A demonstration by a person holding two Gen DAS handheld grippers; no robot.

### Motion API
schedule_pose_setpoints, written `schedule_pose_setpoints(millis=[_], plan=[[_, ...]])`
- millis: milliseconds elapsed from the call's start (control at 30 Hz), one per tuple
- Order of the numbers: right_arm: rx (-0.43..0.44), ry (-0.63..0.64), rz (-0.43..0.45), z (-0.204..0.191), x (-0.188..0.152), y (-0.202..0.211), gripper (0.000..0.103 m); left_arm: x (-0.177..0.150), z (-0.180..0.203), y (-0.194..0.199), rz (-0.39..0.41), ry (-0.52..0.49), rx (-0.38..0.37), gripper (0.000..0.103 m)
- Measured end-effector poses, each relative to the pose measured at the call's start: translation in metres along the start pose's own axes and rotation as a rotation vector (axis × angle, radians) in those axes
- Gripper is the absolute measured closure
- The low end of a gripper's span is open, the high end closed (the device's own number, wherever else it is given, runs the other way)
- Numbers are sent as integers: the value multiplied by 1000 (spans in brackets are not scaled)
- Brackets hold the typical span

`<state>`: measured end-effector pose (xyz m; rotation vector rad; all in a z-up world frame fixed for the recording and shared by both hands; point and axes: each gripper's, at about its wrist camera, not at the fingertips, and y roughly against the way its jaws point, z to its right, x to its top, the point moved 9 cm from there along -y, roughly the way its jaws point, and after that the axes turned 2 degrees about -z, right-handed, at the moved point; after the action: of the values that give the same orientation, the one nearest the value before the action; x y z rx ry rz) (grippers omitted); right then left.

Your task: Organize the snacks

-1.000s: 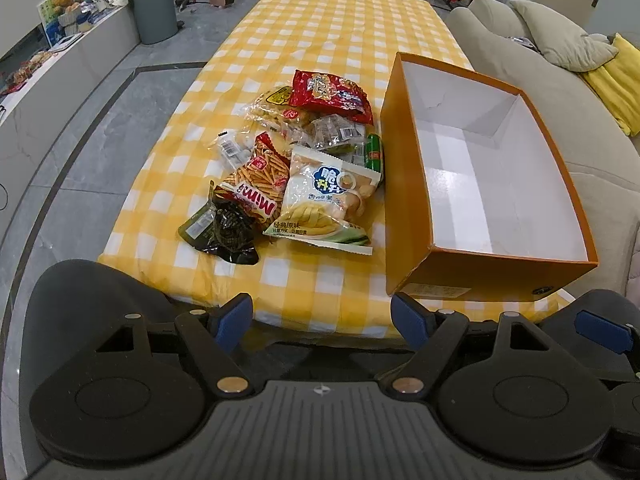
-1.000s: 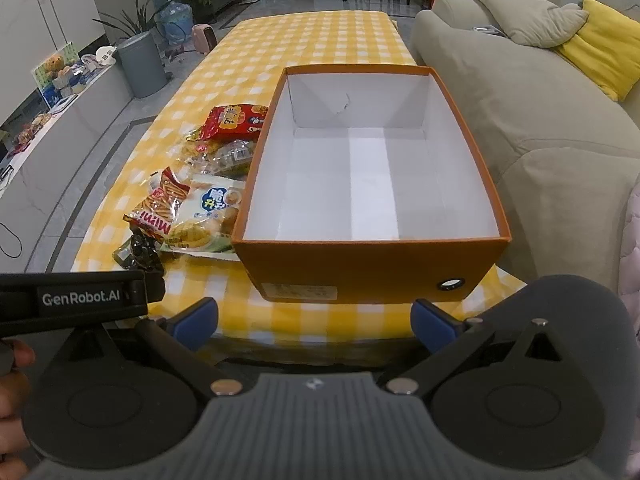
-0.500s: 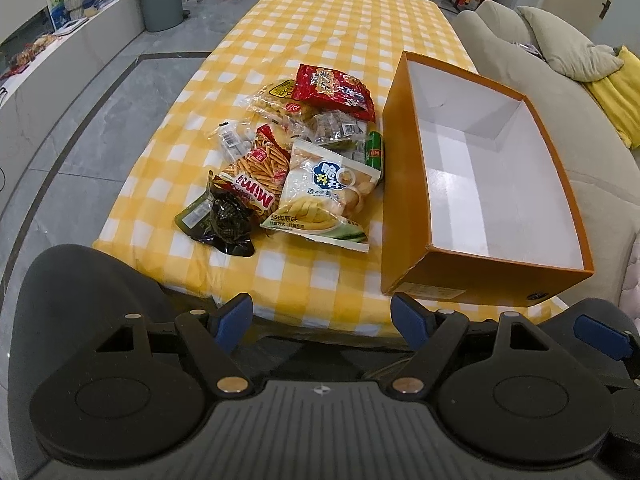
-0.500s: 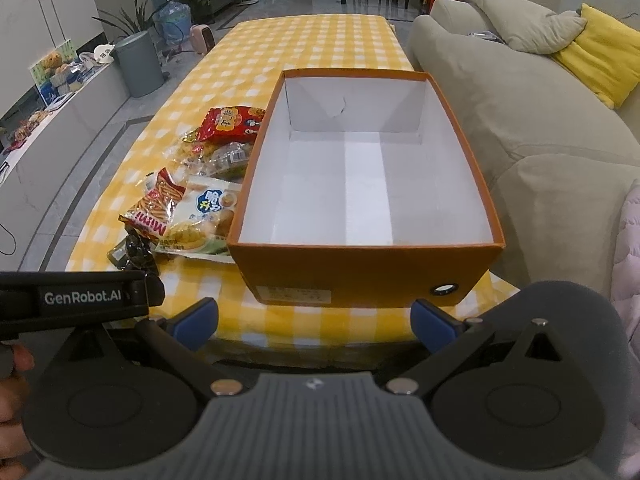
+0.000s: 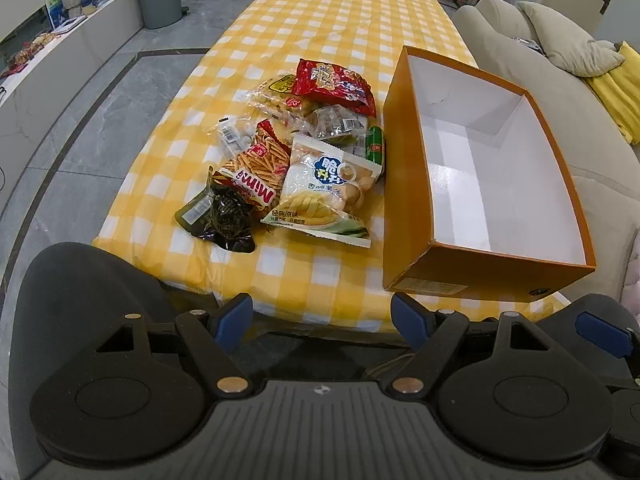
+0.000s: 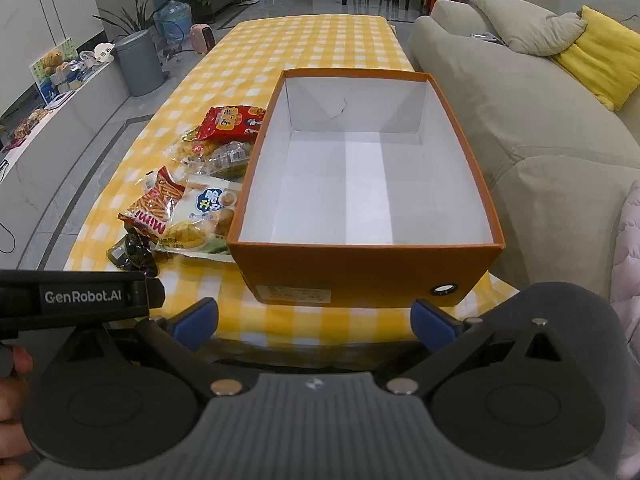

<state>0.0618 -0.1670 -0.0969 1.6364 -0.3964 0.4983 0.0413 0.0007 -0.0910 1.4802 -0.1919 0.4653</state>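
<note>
Left tool [image 5: 322,320] spread wide and holding nothing, right tool [image 6: 314,322] likewise, side by side

Orange box [image 6: 366,276] (white inside), snack packets [image 6: 188,196] beside

The open-topped orange cardboard box [image 6: 360,276] stands at the near right corner of the yellow-and-white checked desk [image 5: 320,12]; its white inside holds nothing, so the way in from above is free, while its tall walls block any sideways entry. A heap of crinkly snack bags [image 5: 304,152] lies just left of it, touching its left wall. The strip along the near edge and the whole far half are bare. A beige sofa [image 6: 540,128] crowds the right edge.
</note>
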Motion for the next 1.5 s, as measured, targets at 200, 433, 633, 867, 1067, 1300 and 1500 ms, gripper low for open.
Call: schedule_pose_setpoints(millis=[200,433,633,867,1067,1300,1500], plan=[[0,1,-4,0,-1,-1,3,0,0,1,2,-6,5,11],[14,-9,-23,1,-3,-4,3,-1,0,1,1,-25,15,11],[13,-8,-31,1,-5,-5,3,-1,-1,-1,-6,-25,12,11],[11,2,-36,-1,-6,-6,3,-1,0,-2,-9,-45,21,11],[8,6,-36,-1,-5,-6,3,-1,1,-1,10,-58,43,11],[18,2,-30,-2,-5,-5,3,-1,0,0,8,-56,40,11],[14,5,-26,-3,-4,-4,3,0,0,1,9,-50,40,11]])
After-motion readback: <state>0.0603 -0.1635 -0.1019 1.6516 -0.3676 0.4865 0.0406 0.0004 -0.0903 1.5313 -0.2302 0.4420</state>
